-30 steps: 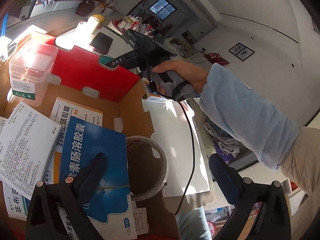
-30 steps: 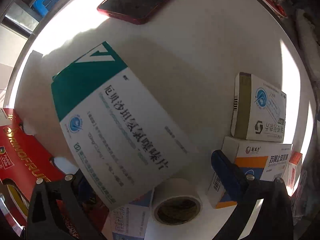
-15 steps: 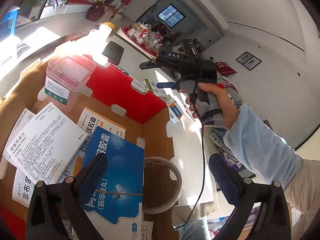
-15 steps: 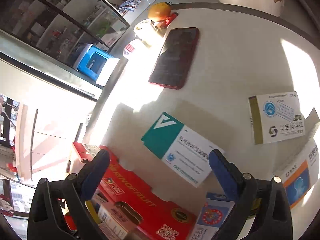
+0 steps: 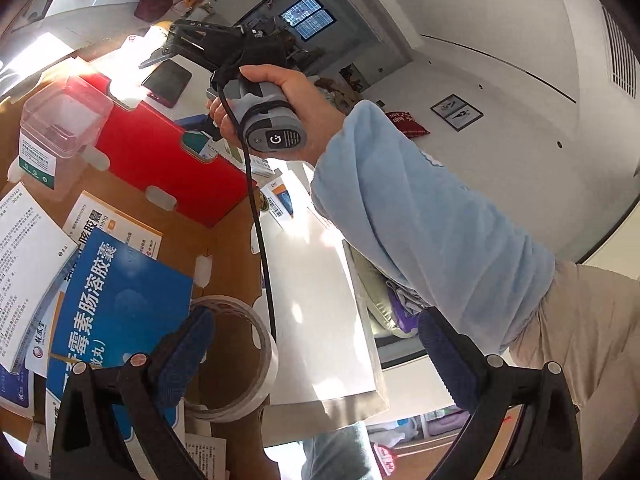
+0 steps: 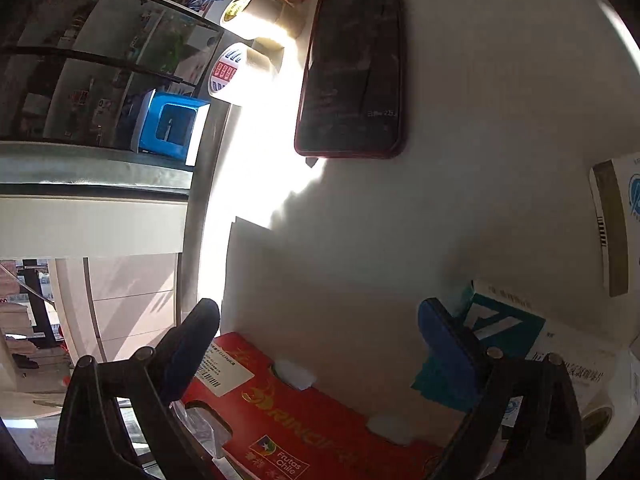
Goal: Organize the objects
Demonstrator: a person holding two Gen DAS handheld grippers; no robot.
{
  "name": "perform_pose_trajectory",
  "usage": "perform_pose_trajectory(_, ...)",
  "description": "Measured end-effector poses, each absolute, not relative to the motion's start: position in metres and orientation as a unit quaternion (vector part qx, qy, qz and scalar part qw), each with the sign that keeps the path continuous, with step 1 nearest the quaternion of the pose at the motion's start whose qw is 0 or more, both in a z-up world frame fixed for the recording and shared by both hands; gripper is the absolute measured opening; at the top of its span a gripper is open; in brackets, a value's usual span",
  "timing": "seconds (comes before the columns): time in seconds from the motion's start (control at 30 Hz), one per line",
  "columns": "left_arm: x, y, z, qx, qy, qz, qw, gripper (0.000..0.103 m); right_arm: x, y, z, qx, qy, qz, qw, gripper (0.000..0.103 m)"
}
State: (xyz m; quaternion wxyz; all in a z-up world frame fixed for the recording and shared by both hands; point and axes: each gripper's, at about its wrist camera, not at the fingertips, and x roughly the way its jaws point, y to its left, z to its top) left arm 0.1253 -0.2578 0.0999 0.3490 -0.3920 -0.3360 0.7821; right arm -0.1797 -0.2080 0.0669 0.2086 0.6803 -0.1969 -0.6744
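Note:
My left gripper (image 5: 316,344) is open and empty above a cardboard box (image 5: 228,240) with a red flap (image 5: 160,152). In the box lie a blue medicine box (image 5: 120,304), a white leaflet (image 5: 24,256), a tape roll (image 5: 240,360) and a clear plastic container (image 5: 60,124). My right gripper (image 6: 320,340) is open and empty over the white table (image 6: 440,200), near the box's red edge (image 6: 300,420). A teal-and-white medicine box (image 6: 520,340) lies just right of its right finger. The right gripper also shows in the left wrist view (image 5: 168,48), held by a hand.
A dark phone in a red case (image 6: 352,68) lies on the table ahead. Two tape rolls (image 6: 248,40) stand at the table's far left edge. Another white medicine box (image 6: 616,232) lies at the right. A roll (image 6: 596,420) sits at bottom right.
My right gripper swung left and lower; the teal box has slid from between the fingers to the right. The left gripper's view tilted slightly; the hand with the right gripper rose.

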Motion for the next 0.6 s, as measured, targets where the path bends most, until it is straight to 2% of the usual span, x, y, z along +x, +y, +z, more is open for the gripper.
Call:
perform_pose_trajectory(0.2, 0.125, -0.228, 0.111, -0.379, -0.325, 0.781, 0.376, 0.103, -0.14, -0.102, 0.062, 0.679, -0.303, -0.652, 0.149, 0.1)
perform_pose_trajectory(0.27, 0.123, -0.215, 0.114, -0.374, -0.321, 0.782, 0.381, 0.103, -0.119, -0.07, 0.076, 0.637, -0.357, -0.662, 0.171, 0.1)
perform_pose_trajectory(0.33, 0.12, -0.199, 0.114, -0.372, -0.312, 0.787, 0.38, 0.103, -0.101, -0.039, 0.102, 0.587, -0.372, -0.69, 0.204, 0.1)
perform_pose_trajectory(0.43, 0.116, -0.174, 0.111, -0.367, -0.273, 0.813, 0.36, 0.103, -0.073, -0.011, 0.129, 0.562, -0.296, -0.757, 0.154, 0.103)
perform_pose_trajectory(0.53, 0.115, -0.16, 0.109, -0.362, -0.237, 0.839, 0.329, 0.103, -0.052, 0.005, 0.127, 0.563, -0.198, -0.796, 0.1, 0.103)
perform_pose_trajectory(0.6, 0.112, -0.156, 0.11, -0.362, -0.212, 0.854, 0.307, 0.103, -0.037, 0.011, 0.126, 0.549, -0.151, -0.816, 0.098, 0.103)
